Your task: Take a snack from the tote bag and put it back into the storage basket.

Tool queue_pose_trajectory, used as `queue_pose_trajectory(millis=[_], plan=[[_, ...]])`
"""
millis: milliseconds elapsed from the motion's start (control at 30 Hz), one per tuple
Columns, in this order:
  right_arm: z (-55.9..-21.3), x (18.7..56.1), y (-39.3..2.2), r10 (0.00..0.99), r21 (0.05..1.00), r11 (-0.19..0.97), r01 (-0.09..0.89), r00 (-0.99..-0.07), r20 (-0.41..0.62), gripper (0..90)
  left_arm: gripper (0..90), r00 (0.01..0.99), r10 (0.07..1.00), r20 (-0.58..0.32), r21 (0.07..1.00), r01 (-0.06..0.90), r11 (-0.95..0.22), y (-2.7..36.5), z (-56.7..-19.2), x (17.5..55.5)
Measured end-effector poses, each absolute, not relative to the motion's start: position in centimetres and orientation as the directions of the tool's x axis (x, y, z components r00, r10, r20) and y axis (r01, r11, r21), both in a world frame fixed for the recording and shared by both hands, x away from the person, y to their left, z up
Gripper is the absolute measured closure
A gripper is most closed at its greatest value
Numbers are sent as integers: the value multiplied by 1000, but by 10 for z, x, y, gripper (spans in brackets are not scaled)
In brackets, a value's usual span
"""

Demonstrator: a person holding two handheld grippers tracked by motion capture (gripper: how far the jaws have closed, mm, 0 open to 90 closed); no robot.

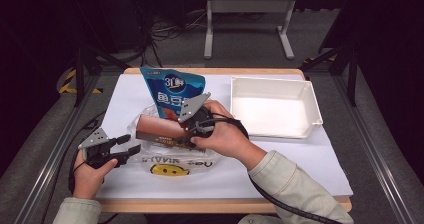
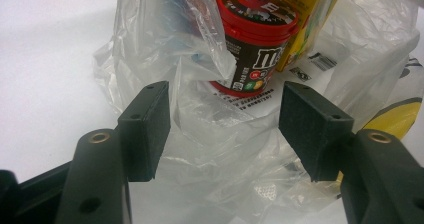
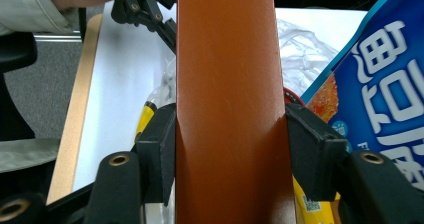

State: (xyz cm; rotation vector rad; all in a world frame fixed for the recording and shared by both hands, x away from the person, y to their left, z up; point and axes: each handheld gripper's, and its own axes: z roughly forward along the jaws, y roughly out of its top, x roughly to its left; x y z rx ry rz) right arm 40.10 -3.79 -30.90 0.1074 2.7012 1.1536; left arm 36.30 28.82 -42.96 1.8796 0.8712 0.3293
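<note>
A clear plastic bag (image 1: 170,165) with a yellow smiley print lies mid-table. A blue snack pouch (image 1: 172,91) stands upright at its far side. My right gripper (image 1: 186,140) is shut on a long brown box (image 1: 155,129), held a little above the bag's mouth; in the right gripper view the box (image 3: 227,109) sits tight between both pads, with the blue pouch (image 3: 380,99) beside it. My left gripper (image 1: 127,145) is at the bag's left edge, jaws apart. In the left gripper view loose bag plastic (image 2: 210,174) lies between the pads, and a red-lidded M&M's tub (image 2: 257,39) and a yellow packet (image 2: 305,14) sit inside the bag.
An empty white tray (image 1: 270,80) stands at the back right of the table. White paper (image 1: 300,159) covers the tabletop, with bare room in front of the tray and at the far left. A metal frame leg stands on the floor beyond the table.
</note>
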Motion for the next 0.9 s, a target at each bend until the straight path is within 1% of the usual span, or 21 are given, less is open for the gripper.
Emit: queue_pose_trajectory(millis=[167,233,667,900], plan=[[-301,400,-44,149,730,684,-12,-977,-155,429,369,705,695,-139,871,421,-253,288,-430,363],[-298,400,-46,150,731,683,-12,-976,-156,429,355,703,702,-114,868,414,-274,288,-431,362],[-285,399,-63,145,740,672,-20,-976,-159,428,288,708,695,-122,866,419,-275,289,-432,362],[-278,399,-81,150,749,662,-19,-976,-156,428,251,708,695,-125,870,415,-266,289,-431,362]])
